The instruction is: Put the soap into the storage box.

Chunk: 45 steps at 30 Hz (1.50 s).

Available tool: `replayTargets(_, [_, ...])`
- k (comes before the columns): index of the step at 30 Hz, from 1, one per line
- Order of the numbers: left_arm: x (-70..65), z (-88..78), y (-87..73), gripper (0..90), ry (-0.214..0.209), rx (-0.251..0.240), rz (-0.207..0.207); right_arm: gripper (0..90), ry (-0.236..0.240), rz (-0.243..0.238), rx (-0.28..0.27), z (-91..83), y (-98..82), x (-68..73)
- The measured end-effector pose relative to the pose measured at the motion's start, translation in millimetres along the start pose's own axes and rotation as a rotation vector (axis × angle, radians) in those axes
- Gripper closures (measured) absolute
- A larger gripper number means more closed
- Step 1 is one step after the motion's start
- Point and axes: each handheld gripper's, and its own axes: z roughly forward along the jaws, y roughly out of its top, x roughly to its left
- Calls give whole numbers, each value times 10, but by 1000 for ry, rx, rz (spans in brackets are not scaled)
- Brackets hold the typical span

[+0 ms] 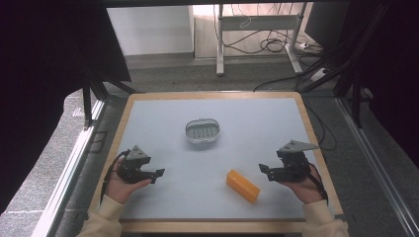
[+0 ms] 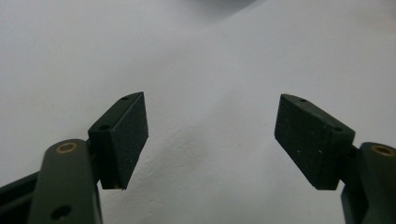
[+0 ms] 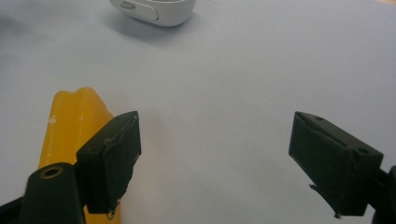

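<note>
Resting low over the worktop (image 1: 163,118), both claws spread, empty. Orange block (image 1: 242,185) lies just left of right claw (image 1: 267,171); white basket (image 1: 202,131) beyond. Left claw (image 1: 157,175) idle. Likely best: straddle block's narrow sides.

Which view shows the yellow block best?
The high view: the whole yellow block lies in plain sight on the table, between the two hand-held grippers and nearer the right one. The right gripper view shows part of it, partly hidden behind one jaw. The left gripper view gives bare table.
</note>
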Motion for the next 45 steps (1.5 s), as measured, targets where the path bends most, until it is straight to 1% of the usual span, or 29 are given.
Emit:
replayTargets(4, [-2,13,2,257,3,6,3,174,4,-10,2,-4,36,8])
replayTargets(7, [-7,13,2,257,2,5,4,178,17,-23,15,6,73,26])
replayTargets(9, [-4,5,0,257,-10,-1,1,179,22,-35,23,17,101,46])
replayTargets(12, [-5,-17,-1,259,5,-25,0,182,35,-46,26,28,143,79])
replayTargets(13, [-8,-21,-2,260,7,-31,-7,182,36,-55,30,32,159,95])
replayTargets(18, [1,-20,-3,260,9,-26,-10,183,46,-82,52,46,219,150])
replayTargets(23, [-2,-12,-8,259,8,-14,-10,197,78,-96,78,92,289,227])
replayTargets(29, [-6,-1,-14,258,2,-4,0,209,110,-141,117,170,384,358])
replayTargets(32, [-11,-9,-18,258,2,-4,3,220,114,-158,141,205,420,430])
replayTargets(33, [-11,-11,-18,258,2,-4,4,226,118,-156,148,216,425,456])
replayTargets(36, [-15,-11,-18,258,1,0,6,247,130,-176,169,256,423,512])
replayTargets(42, [-38,12,-17,257,0,16,26,285,141,-188,216,312,399,572])
replayTargets(45, [-49,7,-16,258,4,9,30,290,144,-197,241,339,384,611])
